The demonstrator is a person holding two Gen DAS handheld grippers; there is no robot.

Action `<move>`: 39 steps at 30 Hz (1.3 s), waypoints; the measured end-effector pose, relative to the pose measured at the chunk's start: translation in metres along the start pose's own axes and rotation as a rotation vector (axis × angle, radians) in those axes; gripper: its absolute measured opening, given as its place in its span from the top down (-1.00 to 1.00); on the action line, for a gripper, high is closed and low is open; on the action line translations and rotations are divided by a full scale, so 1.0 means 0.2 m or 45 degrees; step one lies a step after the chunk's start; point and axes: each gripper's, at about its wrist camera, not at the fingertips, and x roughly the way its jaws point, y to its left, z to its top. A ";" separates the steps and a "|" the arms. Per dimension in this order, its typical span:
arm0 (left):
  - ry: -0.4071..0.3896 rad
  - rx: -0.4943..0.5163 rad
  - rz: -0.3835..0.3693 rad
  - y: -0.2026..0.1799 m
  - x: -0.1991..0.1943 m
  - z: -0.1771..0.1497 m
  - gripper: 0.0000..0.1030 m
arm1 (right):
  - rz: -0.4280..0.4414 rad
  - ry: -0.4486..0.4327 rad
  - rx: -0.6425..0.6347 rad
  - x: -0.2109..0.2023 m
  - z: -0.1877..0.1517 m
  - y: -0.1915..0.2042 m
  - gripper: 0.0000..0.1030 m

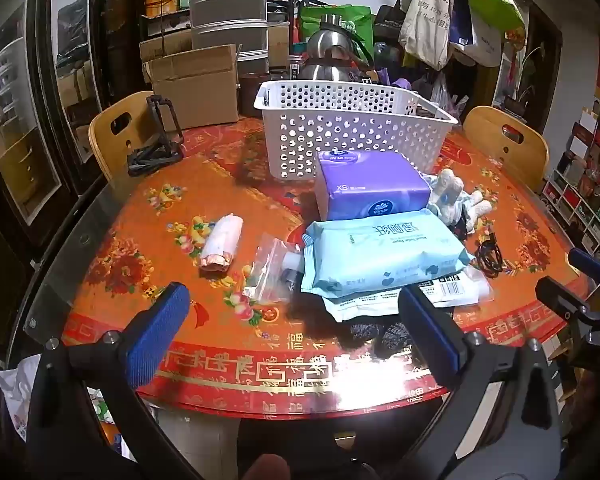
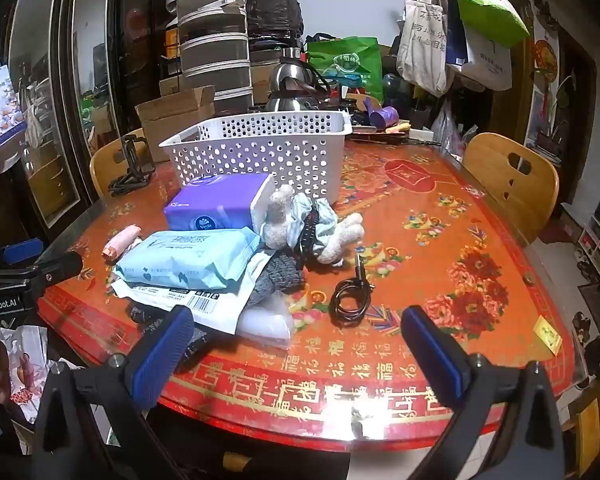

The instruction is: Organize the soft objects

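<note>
The white perforated plastic basket (image 1: 352, 128) stands empty at the back of the counter (image 2: 440, 240), presumably the destination. Just before it, the soft things lie heaped: a purple tissue pack (image 1: 372, 188), a pale blue wet-wipe pack (image 1: 380, 252) on a white mailer bag, a cream plush toy (image 2: 336, 236) and grey knitwear (image 2: 278, 280). A pink rolled cloth (image 1: 222, 242) lies apart to one side. The left gripper (image 1: 296, 320) and right gripper (image 2: 300, 340) hover at the near edge, jaws released wide, holding nothing. The counter wears a glossy red-orange floral cover under glass; the room behind is crowded with boxes, bags and wooden chairs.
</note>
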 end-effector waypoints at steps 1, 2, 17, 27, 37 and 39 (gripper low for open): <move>-0.001 -0.002 0.002 0.00 0.00 0.00 -1.00 | -0.003 -0.001 -0.003 0.00 0.00 0.00 -1.00; 0.000 -0.004 0.000 0.00 0.00 0.00 -1.00 | -0.004 0.003 -0.006 0.00 0.00 0.00 -1.00; -0.016 -0.015 -0.010 0.00 -0.01 0.00 -1.00 | -0.005 -0.004 -0.008 0.00 0.01 0.00 -1.00; -0.022 -0.011 -0.003 0.01 -0.03 0.01 -1.00 | -0.004 -0.004 -0.006 0.00 0.01 0.00 -1.00; -0.022 -0.009 -0.002 0.01 -0.03 0.01 -1.00 | -0.003 -0.004 -0.005 0.00 0.01 0.00 -1.00; -0.022 -0.009 -0.001 0.01 -0.03 0.01 -1.00 | -0.003 -0.004 -0.006 0.00 0.01 0.00 -1.00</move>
